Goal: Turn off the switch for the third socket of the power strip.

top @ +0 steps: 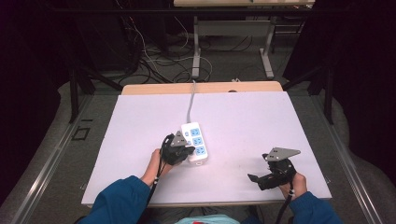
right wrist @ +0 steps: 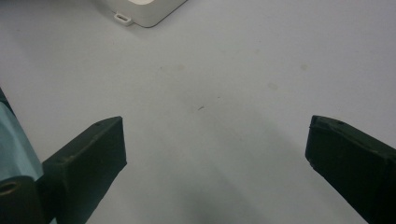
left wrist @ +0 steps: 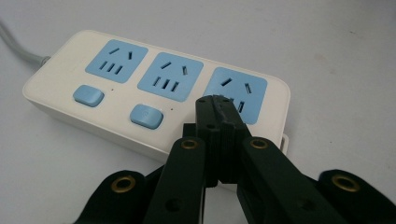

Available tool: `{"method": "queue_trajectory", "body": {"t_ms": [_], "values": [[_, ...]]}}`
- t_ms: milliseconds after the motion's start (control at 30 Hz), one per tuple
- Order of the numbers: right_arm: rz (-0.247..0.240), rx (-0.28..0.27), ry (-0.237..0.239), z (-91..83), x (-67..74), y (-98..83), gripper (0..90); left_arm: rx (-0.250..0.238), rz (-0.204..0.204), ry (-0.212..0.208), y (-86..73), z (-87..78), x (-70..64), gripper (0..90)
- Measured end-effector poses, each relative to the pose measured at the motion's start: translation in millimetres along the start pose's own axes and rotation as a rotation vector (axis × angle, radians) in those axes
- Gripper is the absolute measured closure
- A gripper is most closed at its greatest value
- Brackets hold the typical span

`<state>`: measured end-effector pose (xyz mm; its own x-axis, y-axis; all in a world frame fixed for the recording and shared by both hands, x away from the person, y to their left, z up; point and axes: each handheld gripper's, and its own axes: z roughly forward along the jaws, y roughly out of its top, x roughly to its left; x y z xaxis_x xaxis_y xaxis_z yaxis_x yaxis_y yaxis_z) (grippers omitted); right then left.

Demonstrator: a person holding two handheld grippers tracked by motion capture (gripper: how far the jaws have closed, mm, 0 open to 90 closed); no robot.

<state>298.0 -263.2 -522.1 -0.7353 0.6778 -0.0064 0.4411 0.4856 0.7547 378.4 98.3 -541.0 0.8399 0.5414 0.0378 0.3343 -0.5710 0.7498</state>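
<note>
Closed black left gripper [left wrist: 215, 99] hovered with its pressed-together tips over the third blue socket of the white three-outlet power strip [top: 195, 141] near the white tabletop's [top: 243, 121] centre, apparently to press something, while the open right gripper [top: 259, 179] waited empty by the near right corner.

You wear blue sleeves [top: 122, 198] on both forearms, with a paler teal garment showing between them at the bottom edge of the high view. Each of your grippers, left gripper [top: 179, 151] and right gripper [top: 275, 173], is black, carries a grey three-cornered plate on top and trails a dark cable. Your left one's linkage arms are matte black with brass-coloured rivets at the pivots, and its jaws have ridged inner faces.
</note>
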Motion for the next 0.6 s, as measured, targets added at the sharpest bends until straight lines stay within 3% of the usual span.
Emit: {"method": "queue_trajectory", "body": {"t_ms": [600], "values": [[0.000, -0.003, -0.002, 0.2, 0.0, -0.1, 4.6, -0.005, 0.008, 0.003, 0.0, 0.3, -1.3, 90.0]]}}
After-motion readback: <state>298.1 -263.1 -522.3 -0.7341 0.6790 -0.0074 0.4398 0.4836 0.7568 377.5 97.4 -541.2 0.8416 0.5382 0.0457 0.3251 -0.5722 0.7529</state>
